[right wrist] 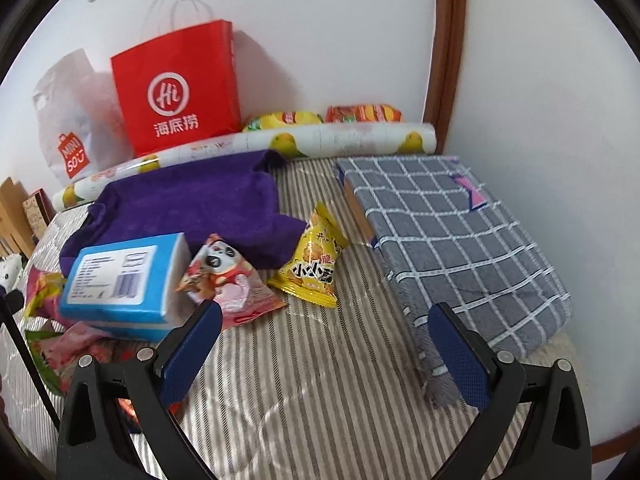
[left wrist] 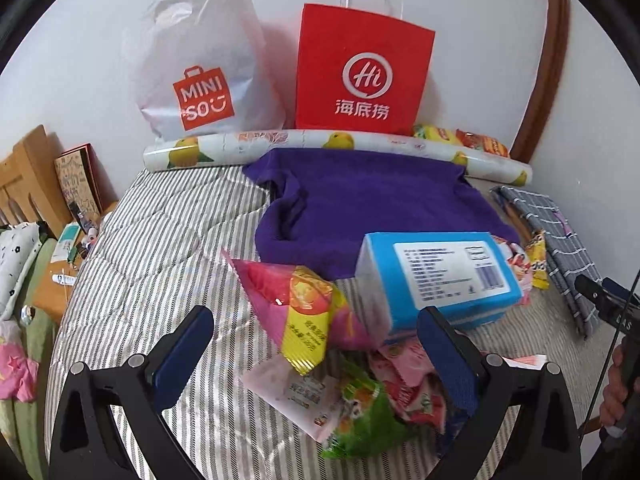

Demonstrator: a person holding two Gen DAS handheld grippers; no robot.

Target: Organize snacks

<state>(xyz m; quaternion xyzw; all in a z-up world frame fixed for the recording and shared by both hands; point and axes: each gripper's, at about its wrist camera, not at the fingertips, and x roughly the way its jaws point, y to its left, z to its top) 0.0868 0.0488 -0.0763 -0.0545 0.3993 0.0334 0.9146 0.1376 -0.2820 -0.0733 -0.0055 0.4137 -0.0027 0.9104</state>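
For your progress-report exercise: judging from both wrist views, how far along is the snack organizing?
Barely started. Done: nothing looks sorted, unless the two packs behind the patterned roll were placed there. In hand: nothing; the left tool and right tool are open and empty. Left: the snack pile, blue box, panda pack and yellow pack lie loose on the bed.

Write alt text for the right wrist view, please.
An open claw hovers over a striped bed cover, empty. Ahead lie a yellow snack packet, a panda snack packet, a blue box and a purple towel; a red paper bag stands by the wall.
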